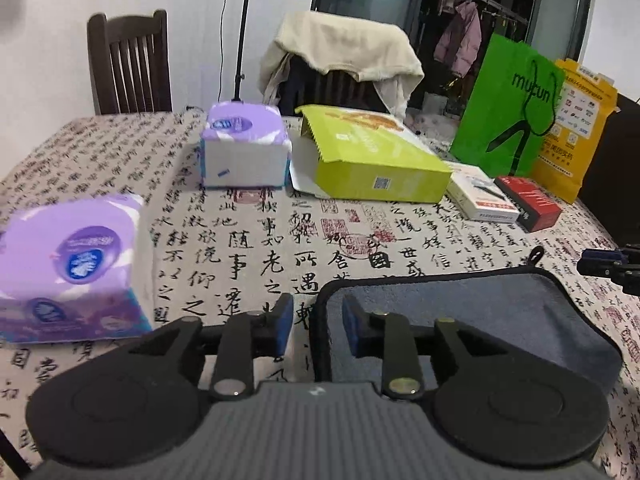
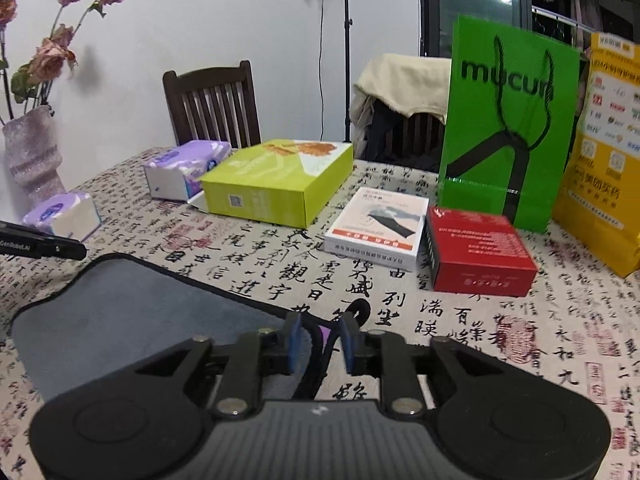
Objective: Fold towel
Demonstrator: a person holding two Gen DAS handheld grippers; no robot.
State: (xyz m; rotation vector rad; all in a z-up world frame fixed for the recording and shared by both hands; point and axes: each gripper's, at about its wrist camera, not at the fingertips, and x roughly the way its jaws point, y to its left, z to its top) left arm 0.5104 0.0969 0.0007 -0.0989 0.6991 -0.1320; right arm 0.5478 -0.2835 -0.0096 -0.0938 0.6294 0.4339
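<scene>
The worktop (image 1: 248, 248), covered in a cloth printed with black calligraphy and red seals, carries everything here. Flat on its near part lies the towel (image 1: 472, 308), grey-blue with a dark bound edge and a small hanging loop (image 2: 359, 309) at one corner.

The left tool (image 1: 316, 320) sits low over the towel's left edge. Its jaws stand apart: the right blue pad is over the towel's surface, the left one over bare cloth just beside the edge, so the bound border runs up between them. Whether either pad touches the fabric cannot be told.

The right tool (image 2: 320, 344) is at the opposite corner, the one with the loop. Its jaws are also apart, with the dark border and a bit of purple tag lying in the gap between the blue pads; they are not pressed onto it. From here the towel spreads away to the left, and the tip of the left tool shows at its far side.

Beyond the towel, well apart from it, stand a green paper bag (image 2: 504, 128) and a yellow bag (image 2: 600, 152), a lime-green carton (image 1: 372, 156), a red box (image 2: 476, 252), a white box (image 2: 376, 224), and two purple tissue packs (image 1: 72, 264) (image 1: 244, 144).
</scene>
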